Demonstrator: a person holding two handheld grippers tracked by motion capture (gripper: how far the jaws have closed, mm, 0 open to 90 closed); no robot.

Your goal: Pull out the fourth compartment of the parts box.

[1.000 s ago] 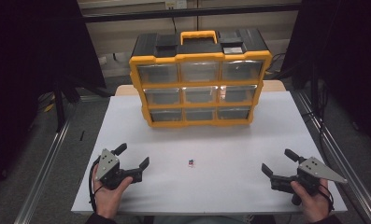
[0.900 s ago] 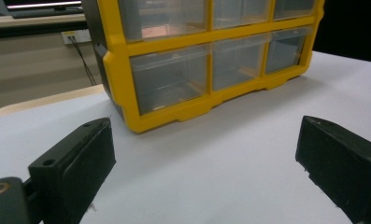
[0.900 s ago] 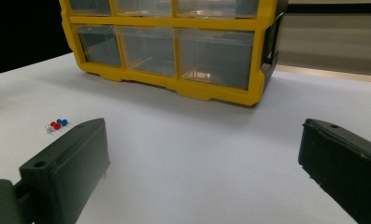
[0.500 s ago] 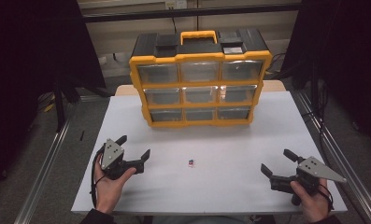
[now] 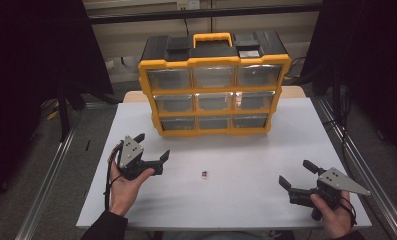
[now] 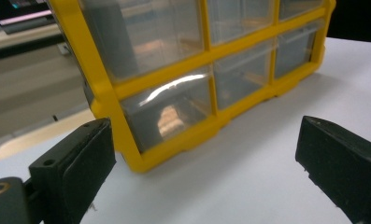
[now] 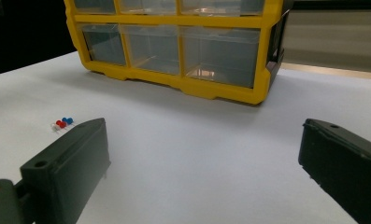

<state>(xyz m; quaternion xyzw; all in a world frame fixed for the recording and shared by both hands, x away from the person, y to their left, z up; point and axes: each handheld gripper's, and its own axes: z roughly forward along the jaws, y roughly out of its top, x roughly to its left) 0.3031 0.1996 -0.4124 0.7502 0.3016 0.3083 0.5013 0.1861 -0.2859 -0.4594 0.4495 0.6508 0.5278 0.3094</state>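
Drawer cabinet (image 5: 213, 90): yellow-orange frame and carry handle, black top panels, nine clear, grey-tinted drawers. Table (image 5: 266, 165): plain white top, unpatterned, with silver metal rails along its sides. Pushpins (image 7: 61, 123): one red, one blue, one clear or whitish. Left gripper (image 5: 152, 147) and right gripper (image 5: 295, 174): black jaws and bodies, each topped by a grey plate. Background: dark, with beige wall panels.

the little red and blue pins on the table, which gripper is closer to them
Left. The left gripper sits just left of the pins; the right gripper is farther off at their right, both open.
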